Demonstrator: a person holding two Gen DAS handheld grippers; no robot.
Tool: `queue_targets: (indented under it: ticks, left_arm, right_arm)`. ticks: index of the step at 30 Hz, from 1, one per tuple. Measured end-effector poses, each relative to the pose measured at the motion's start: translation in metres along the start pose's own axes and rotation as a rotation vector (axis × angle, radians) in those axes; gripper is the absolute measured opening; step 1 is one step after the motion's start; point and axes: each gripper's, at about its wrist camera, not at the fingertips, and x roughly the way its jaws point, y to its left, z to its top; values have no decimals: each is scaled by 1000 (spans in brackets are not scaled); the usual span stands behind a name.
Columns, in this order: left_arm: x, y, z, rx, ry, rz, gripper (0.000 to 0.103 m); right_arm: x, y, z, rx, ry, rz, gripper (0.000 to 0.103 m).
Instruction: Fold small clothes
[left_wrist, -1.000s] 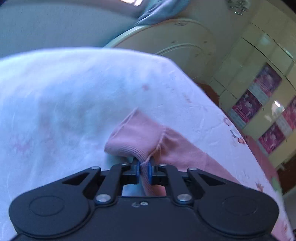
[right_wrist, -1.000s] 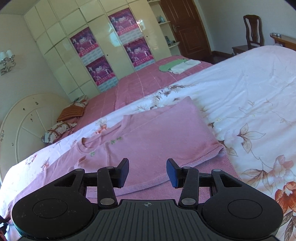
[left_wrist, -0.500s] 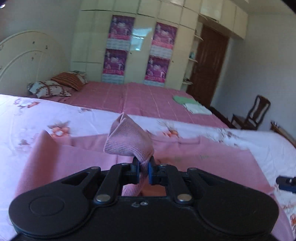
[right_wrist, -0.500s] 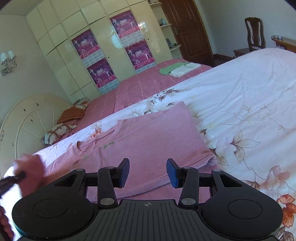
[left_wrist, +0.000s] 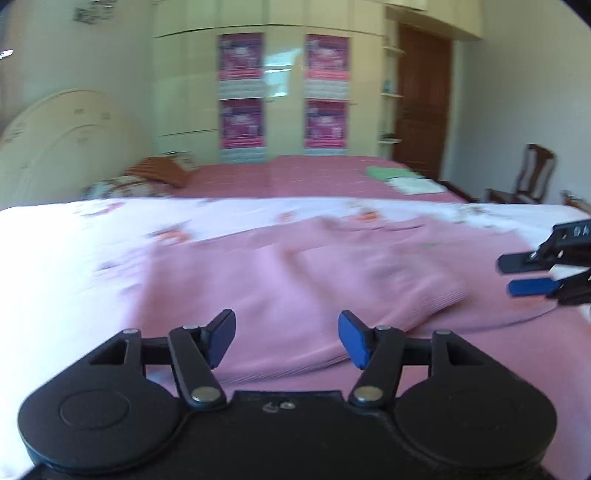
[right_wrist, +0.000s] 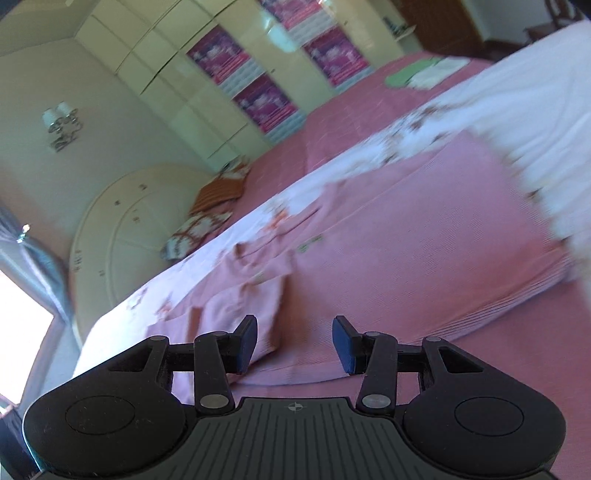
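Observation:
A pink knit top (left_wrist: 314, 280) lies partly folded on the floral white bedspread (left_wrist: 74, 236). It also shows in the right wrist view (right_wrist: 424, 236), with one sleeve folded in over the body (right_wrist: 243, 295). My left gripper (left_wrist: 286, 339) is open and empty just above the top's near hem. My right gripper (right_wrist: 293, 343) is open and empty over the lower body of the top. It also shows at the right edge of the left wrist view (left_wrist: 532, 273), open. Both views are motion blurred.
A second bed with a pink cover (left_wrist: 295, 177) lies behind, with pillows (left_wrist: 159, 173) and folded green and white cloths (left_wrist: 402, 179). A cream headboard (right_wrist: 122, 236), a wardrobe with posters (left_wrist: 284, 92), a wooden door (left_wrist: 421, 99) and a chair (left_wrist: 532, 173) stand around.
My left gripper has opened and let go of the pink sleeve, which now lies folded on the top. My right gripper has tilted and moved in closer over the top.

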Motion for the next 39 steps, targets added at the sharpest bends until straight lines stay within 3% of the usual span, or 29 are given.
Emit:
queue_targets:
  ticks: [3, 7, 9, 10, 12, 15, 17, 19, 21, 30, 34, 37, 39]
  left_arm:
    - [4, 39, -16, -22, 75, 79, 58]
    - [20, 65, -20, -49, 115, 94, 56]
    - [29, 71, -17, -52, 108, 79, 56]
    - [34, 72, -15, -51, 109, 80, 55]
    - [40, 73, -10, -50, 102, 77, 52]
    - [42, 69, -13, -27, 92, 72, 47]
    - [43, 69, -13, -33, 88, 55, 42]
    - [43, 68, -12, -32, 82, 45, 37]
    - [41, 65, -11, -26, 63, 27, 32]
    - [30, 58, 4, -14, 0, 17, 34]
    - [44, 49, 0, 64, 41, 31, 36]
    - [51, 58, -5, -6, 69, -29, 16]
    - [56, 67, -8, -79, 85, -46, 11]
  right_arm:
    - [32, 13, -7, -18, 47, 23, 45]
    - [73, 22, -12, -6, 115, -27, 44]
    - [81, 35, -12, -79, 120, -48, 11]
    - [83, 43, -12, -121, 121, -73, 6]
    - [76, 57, -8, -196, 74, -74, 5]
    - [31, 74, 6, -254, -95, -51, 5]
    - [5, 71, 12, -277, -180, -106, 5]
    - [6, 56, 13, -304, -139, -167, 5]
    - [10, 35, 12, -248, -96, -187, 5]
    - [8, 26, -1, -241, -77, -184, 5]
    - [12, 18, -1, -220, -57, -201, 5]
    - [17, 4, -2, -142, -42, -201, 5]
    - [20, -4, 0, -96, -38, -187, 5]
